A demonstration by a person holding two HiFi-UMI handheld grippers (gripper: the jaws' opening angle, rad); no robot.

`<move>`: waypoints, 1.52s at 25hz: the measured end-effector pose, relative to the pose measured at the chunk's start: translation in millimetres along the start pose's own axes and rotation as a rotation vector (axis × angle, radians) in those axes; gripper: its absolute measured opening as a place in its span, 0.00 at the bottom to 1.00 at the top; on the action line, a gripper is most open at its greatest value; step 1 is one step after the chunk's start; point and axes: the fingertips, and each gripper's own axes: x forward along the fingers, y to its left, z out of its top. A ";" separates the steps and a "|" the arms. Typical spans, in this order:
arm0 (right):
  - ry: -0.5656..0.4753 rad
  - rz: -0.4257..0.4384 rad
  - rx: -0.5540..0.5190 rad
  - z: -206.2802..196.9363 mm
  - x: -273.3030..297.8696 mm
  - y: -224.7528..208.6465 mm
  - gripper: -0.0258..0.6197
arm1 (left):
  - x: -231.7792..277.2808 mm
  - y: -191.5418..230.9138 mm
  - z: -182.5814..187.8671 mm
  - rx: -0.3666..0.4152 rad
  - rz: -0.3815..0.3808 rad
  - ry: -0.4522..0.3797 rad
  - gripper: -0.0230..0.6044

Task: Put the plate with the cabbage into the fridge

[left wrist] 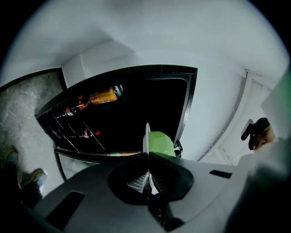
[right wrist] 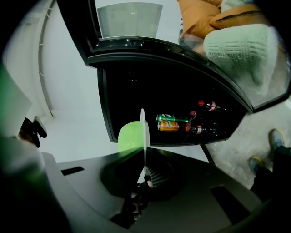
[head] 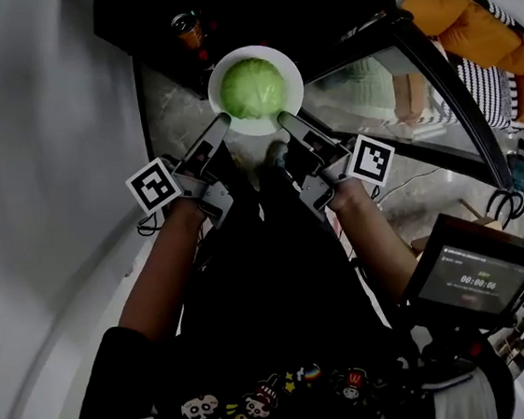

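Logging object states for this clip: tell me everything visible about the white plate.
The plate is round, white and smooth, ceramic-looking, with a plain rim. It is held roughly level in the air in front of the open fridge. A pale green cabbage sits in its middle. The left gripper and right gripper each clamp its near rim, one on either side; both gripper views show the rim edge-on between shut jaws.
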 end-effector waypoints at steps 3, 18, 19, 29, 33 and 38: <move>0.002 -0.003 0.001 0.4 1.9 -2.0 0.06 | -2.0 3.1 1.4 -0.002 0.020 -0.023 0.05; -0.059 -0.029 -0.072 -0.7 0.3 12.3 0.06 | 1.3 -5.3 0.4 -0.016 -0.061 0.010 0.05; -0.061 -0.042 -0.068 -1.4 0.0 13.3 0.06 | 1.3 -5.0 -0.4 -0.038 -0.063 0.011 0.05; -0.068 -0.025 -0.098 -1.3 -3.2 21.4 0.06 | -0.6 -14.4 1.5 -0.017 -0.075 0.000 0.05; -0.062 -0.021 -0.092 -2.5 -4.6 22.4 0.06 | -2.9 -15.9 0.4 -0.011 -0.058 -0.003 0.05; -0.054 -0.029 -0.076 -0.6 -3.1 14.0 0.06 | -0.3 -10.0 1.3 0.006 -0.042 -0.001 0.05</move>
